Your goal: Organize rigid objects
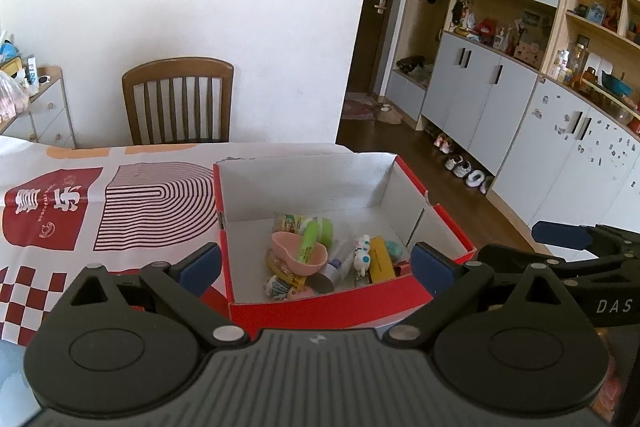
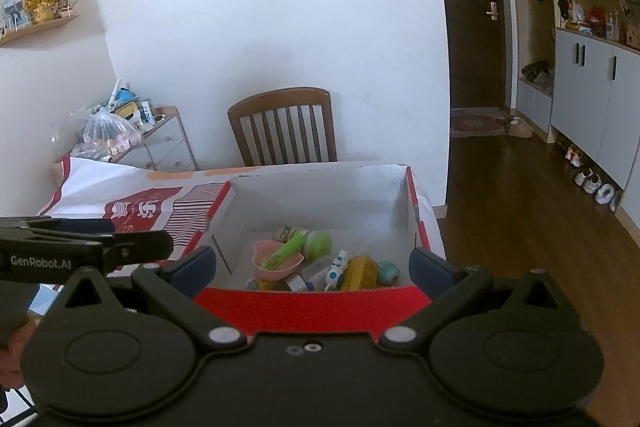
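A red cardboard box (image 1: 352,307) with a white inside stands on the table; it also shows in the right wrist view (image 2: 312,307). In it lie a pink heart-shaped dish (image 1: 298,257), a green highlighter (image 1: 308,243), a green-capped bottle (image 1: 326,227), a yellow block (image 1: 380,259) and small toys. The same items show in the right wrist view, with the dish (image 2: 276,261) and highlighter (image 2: 286,251). My left gripper (image 1: 316,267) is open and empty, just before the box's near wall. My right gripper (image 2: 312,267) is open and empty, also at the near wall.
The table has a red-and-white patterned cloth (image 1: 80,211). A wooden chair (image 1: 178,101) stands behind the table. A small drawer unit (image 2: 160,143) with clutter is at the far left. Cabinets (image 1: 500,99) and shoes line the right wall.
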The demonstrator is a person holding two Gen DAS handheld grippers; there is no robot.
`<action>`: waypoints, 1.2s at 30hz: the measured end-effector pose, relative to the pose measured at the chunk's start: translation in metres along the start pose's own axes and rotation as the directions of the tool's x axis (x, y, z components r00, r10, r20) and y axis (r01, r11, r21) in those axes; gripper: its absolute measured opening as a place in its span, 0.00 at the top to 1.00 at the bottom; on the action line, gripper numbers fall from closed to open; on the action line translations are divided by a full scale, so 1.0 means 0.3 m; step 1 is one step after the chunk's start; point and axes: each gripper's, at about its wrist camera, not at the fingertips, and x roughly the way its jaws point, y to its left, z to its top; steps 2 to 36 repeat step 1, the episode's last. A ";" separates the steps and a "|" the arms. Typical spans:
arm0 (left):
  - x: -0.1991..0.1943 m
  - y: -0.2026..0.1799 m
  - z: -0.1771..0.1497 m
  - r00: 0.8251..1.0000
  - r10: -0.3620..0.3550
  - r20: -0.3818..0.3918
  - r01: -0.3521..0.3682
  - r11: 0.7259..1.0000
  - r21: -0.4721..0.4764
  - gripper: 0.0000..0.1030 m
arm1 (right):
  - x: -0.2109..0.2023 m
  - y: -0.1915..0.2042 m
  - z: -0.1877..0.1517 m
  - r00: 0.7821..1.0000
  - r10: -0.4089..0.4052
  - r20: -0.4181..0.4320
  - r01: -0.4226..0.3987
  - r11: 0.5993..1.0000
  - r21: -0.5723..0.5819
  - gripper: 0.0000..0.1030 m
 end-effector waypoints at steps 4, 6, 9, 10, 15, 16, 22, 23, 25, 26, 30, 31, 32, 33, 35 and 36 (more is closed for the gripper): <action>-0.001 0.002 0.001 1.000 -0.002 -0.001 0.002 1.000 -0.001 0.02 | -0.001 0.000 0.000 1.000 0.000 0.001 0.000 1.000 0.004 0.00; -0.001 0.002 0.001 1.000 -0.002 -0.001 0.002 1.000 -0.001 0.02 | -0.001 0.000 0.000 1.000 0.000 0.001 0.000 1.000 0.004 0.00; -0.001 0.002 0.001 1.000 -0.002 -0.001 0.002 1.000 -0.001 0.02 | -0.001 0.000 0.000 1.000 0.000 0.001 0.000 1.000 0.004 0.00; -0.001 0.002 0.001 1.000 -0.002 -0.001 0.002 1.000 -0.001 0.02 | -0.001 0.000 0.000 1.000 0.000 0.001 0.000 1.000 0.004 0.00; -0.001 0.002 0.001 1.000 -0.002 -0.001 0.002 1.000 -0.001 0.02 | -0.001 0.000 0.000 1.000 0.000 0.001 0.000 1.000 0.004 0.00; -0.001 0.002 0.001 1.000 -0.002 -0.001 0.002 1.000 -0.001 0.02 | -0.001 0.000 0.000 1.000 0.000 0.001 0.000 1.000 0.004 0.00; -0.001 0.002 0.001 1.000 -0.002 -0.001 0.002 1.000 -0.001 0.02 | -0.001 0.000 0.000 1.000 0.000 0.001 0.000 1.000 0.004 0.00; -0.001 0.002 0.001 1.000 -0.002 -0.001 0.002 1.000 -0.001 0.02 | -0.001 0.000 0.000 1.000 0.000 0.001 0.000 1.000 0.004 0.00; -0.001 0.002 0.001 1.000 -0.002 -0.001 0.002 1.000 -0.001 0.02 | -0.001 0.000 0.000 1.000 0.000 0.001 0.000 1.000 0.004 0.00; -0.001 0.002 0.001 1.000 -0.002 -0.001 0.002 1.000 -0.001 0.02 | -0.001 0.000 0.000 1.000 0.000 0.001 0.000 1.000 0.004 0.00; -0.001 0.002 0.001 1.000 -0.002 -0.001 0.002 1.000 -0.001 0.02 | -0.001 0.000 0.000 1.000 0.000 0.001 0.000 1.000 0.004 0.00; -0.001 0.002 0.001 1.000 -0.002 -0.001 0.002 1.000 -0.001 0.02 | -0.001 0.000 0.000 1.000 0.000 0.001 0.000 1.000 0.004 0.00; -0.001 0.002 0.001 1.000 -0.002 -0.001 0.002 1.000 -0.001 0.02 | -0.001 0.000 0.000 1.000 0.000 0.001 0.000 1.000 0.004 0.00; -0.001 0.002 0.001 1.000 -0.002 -0.001 0.002 1.000 -0.001 0.02 | -0.001 0.000 0.000 1.000 0.000 0.001 0.000 1.000 0.004 0.00; -0.001 0.002 0.001 1.000 -0.002 -0.001 0.002 1.000 -0.001 0.02 | -0.001 0.000 0.000 1.000 0.000 0.001 0.000 1.000 0.004 0.00; -0.001 0.002 0.001 1.000 -0.002 -0.001 0.002 1.000 -0.001 0.02 | -0.001 0.000 0.000 1.000 0.000 0.001 0.000 1.000 0.004 0.00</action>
